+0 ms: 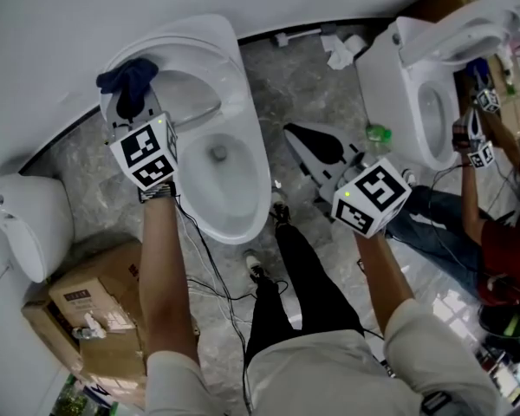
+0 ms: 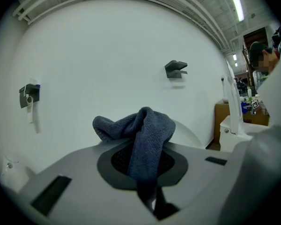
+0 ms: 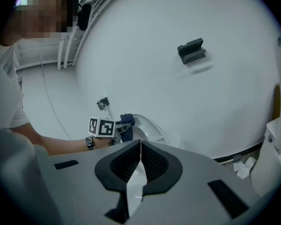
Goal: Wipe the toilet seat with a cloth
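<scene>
A white toilet stands on the marble floor, its seat and lid tipped up toward the wall. My left gripper is shut on a dark blue cloth at the upper left edge of that raised part. In the left gripper view the cloth bunches over the closed jaws of the left gripper. My right gripper hovers to the right of the bowl, off the toilet. Its jaws are shut with nothing in them and face the toilet and the cloth.
A second toilet stands at right, where another person works with grippers. A cardboard box and a white fixture sit at left. Cables trail on the floor by my feet. Crumpled paper lies by the wall.
</scene>
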`<move>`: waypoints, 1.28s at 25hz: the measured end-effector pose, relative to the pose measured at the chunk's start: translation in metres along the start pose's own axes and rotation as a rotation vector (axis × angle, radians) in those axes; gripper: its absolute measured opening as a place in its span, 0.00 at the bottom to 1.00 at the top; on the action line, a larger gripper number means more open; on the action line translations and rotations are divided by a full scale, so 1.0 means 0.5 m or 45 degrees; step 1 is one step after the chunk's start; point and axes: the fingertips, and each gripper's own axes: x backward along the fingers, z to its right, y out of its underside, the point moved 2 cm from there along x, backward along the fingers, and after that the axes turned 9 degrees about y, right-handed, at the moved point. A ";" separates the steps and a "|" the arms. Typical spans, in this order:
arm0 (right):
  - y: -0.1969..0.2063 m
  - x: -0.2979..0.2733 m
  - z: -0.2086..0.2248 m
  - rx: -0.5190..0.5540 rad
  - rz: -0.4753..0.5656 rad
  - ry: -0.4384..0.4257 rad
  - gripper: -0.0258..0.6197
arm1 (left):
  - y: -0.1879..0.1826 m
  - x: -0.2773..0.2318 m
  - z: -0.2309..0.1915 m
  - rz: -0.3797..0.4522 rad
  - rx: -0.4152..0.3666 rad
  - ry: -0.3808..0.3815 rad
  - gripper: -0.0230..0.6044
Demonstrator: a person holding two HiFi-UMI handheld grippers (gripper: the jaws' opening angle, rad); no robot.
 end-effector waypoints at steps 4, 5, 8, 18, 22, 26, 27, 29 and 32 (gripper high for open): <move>-0.008 -0.009 0.008 0.029 0.003 -0.003 0.09 | -0.010 -0.007 0.036 0.023 0.002 0.083 0.10; -0.013 -0.016 0.012 0.046 0.002 -0.007 0.09 | -0.014 -0.007 0.049 0.035 0.010 0.113 0.10; -0.033 -0.046 0.022 0.113 0.003 -0.028 0.09 | -0.021 0.006 0.091 0.067 0.031 0.185 0.10; -0.126 -0.234 0.014 0.459 0.010 -0.171 0.15 | -0.054 0.133 0.106 0.173 0.157 0.263 0.10; -0.126 -0.332 -0.007 0.553 -0.059 -0.248 0.26 | -0.075 0.171 0.068 0.190 0.187 0.242 0.10; -0.112 -0.409 -0.011 0.638 -0.108 -0.262 0.27 | -0.077 0.201 0.051 0.169 0.192 0.234 0.10; -0.107 -0.425 -0.007 0.666 -0.124 -0.258 0.27 | -0.074 0.206 0.049 0.163 0.196 0.236 0.10; -0.097 -0.447 0.002 0.722 -0.165 -0.251 0.27 | -0.068 0.221 0.046 0.158 0.217 0.240 0.10; -0.079 -0.462 0.000 0.771 -0.231 -0.259 0.29 | -0.056 0.254 0.045 0.146 0.232 0.247 0.10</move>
